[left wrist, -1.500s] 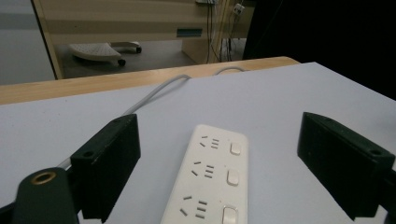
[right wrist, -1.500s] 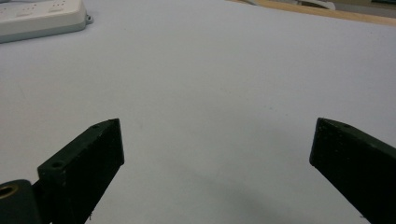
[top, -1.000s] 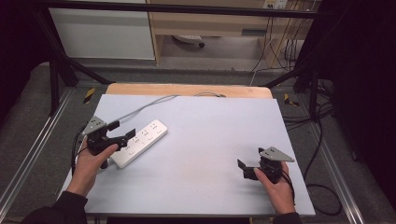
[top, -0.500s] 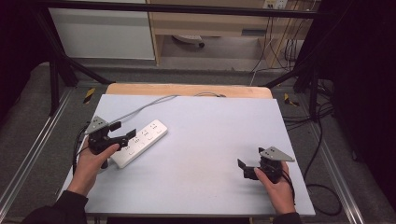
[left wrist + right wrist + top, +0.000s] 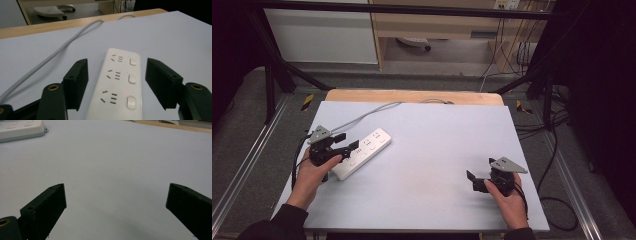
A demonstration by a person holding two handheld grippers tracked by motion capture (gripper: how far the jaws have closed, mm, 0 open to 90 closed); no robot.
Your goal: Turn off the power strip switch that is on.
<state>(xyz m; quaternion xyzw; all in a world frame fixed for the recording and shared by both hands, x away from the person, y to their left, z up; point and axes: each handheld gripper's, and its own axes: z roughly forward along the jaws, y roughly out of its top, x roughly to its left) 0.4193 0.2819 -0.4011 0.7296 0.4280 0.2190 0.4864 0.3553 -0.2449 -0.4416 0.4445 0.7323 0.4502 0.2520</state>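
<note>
A white power strip with three sockets and three switches lies slanted on the left of the pale sheet. In the left gripper view the strip runs away between my jaws, with a small gap on either side. My left gripper straddles the strip's near end; its jaws have just been closing and do not press on the strip. My right gripper rests low at the sheet's right front. In its own view the right gripper stands wide open over bare sheet.
The strip's grey cable curves to the back and off over the wooden table edge. The pale sheet covers the table. The strip's far end sits at the top left of the right gripper view. Black frame rails flank the table.
My left gripper's jaws stand a little narrower around the power strip than before. Both hands and the strip have kept their places.
</note>
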